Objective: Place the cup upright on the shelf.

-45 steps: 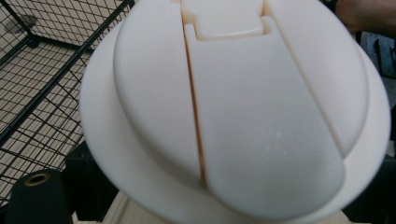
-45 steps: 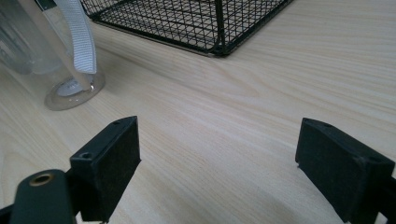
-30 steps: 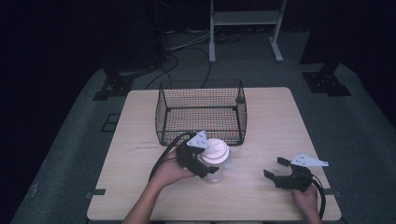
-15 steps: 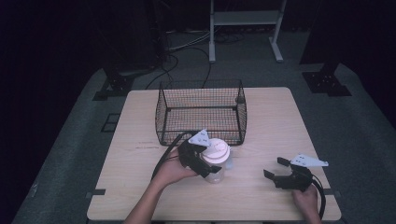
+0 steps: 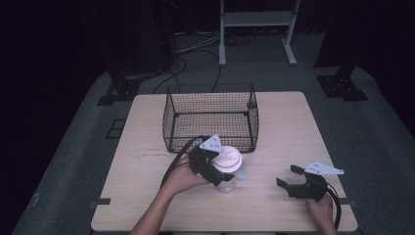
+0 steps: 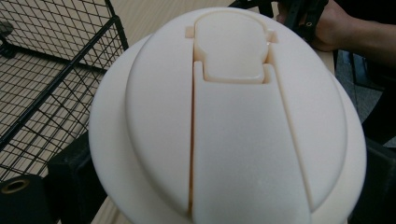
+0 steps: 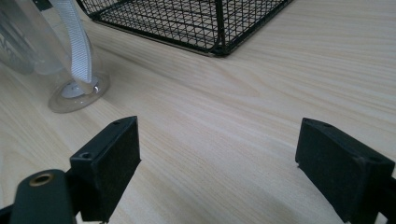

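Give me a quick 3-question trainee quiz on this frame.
1. True or false: the jar sits inside the basket.
2. Which gripper is at the jar's lid? A) left B) right
3. Fill in: the right gripper's jaws are ____ over bare table.

Key: 1. false, it stands on the table in front of the basket; 2. A; 3. open

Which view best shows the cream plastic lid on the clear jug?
The left gripper view: the cream plastic lid is close up, its flip-spout seams plain. The high view shows the lid small, beside the left gripper. The right gripper view catches the clear jug's base.
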Available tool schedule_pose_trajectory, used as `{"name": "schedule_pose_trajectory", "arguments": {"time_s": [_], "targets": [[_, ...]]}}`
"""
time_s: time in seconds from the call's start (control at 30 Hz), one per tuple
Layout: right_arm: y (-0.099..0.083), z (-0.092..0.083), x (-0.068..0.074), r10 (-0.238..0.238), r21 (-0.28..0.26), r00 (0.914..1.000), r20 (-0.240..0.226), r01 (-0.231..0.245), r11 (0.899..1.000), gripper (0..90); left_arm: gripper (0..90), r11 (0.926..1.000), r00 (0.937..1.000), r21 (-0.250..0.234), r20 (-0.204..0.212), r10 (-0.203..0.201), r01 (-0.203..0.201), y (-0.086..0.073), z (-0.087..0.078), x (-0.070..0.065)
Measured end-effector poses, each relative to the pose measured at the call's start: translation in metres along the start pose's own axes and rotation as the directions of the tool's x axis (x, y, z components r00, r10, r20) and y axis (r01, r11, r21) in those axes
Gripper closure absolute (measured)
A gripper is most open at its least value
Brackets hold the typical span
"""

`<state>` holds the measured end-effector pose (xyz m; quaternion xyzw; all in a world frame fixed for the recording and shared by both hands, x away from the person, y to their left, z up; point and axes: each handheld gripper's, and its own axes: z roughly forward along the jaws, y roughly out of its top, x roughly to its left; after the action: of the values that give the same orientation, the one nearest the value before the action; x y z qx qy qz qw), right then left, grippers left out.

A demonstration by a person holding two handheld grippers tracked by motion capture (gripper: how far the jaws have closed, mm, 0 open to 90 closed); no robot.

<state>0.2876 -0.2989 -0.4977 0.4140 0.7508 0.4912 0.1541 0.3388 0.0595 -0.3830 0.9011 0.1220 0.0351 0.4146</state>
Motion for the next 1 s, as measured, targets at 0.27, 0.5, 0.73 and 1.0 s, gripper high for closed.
{"name": "schedule_pose_trajectory", "arguments": {"time_s": [0.27, 0.5, 0.73, 1.0], "targets": [[0.0, 0.0, 0.0, 0.002, 0.0, 1.0, 0.0, -0.002, 1.0, 12.9, 5.7, 0.9992, 0.9996, 0.033, -0.017, 0.022, -0.021, 0.007, -0.002, -0.001], [0.0, 0.0, 0.0, 0.0, -0.003, 1.0, 0.002, 0.0, 1.0, 12.9, 5.8, 0.9971, 0.9986, 0.066, -0.034, 0.042, -0.039, 0.022, -0.014, 0.0], [0.0, 0.0, 0.0, 0.003, -0.003, 1.0, 0.0, -0.003, 1.0, 12.9, 5.8, 0.9942, 0.996, 0.087, -0.056, 0.069, -0.064, 0.039, -0.028, 0.003], [0.0, -0.001, 0.0, 0.004, -0.002, 1.0, -0.001, -0.004, 1.0, 12.9, 5.8, 0.9907, 0.9932, 0.112, -0.079, 0.086, -0.077, 0.066, -0.049, 0.013]]}}
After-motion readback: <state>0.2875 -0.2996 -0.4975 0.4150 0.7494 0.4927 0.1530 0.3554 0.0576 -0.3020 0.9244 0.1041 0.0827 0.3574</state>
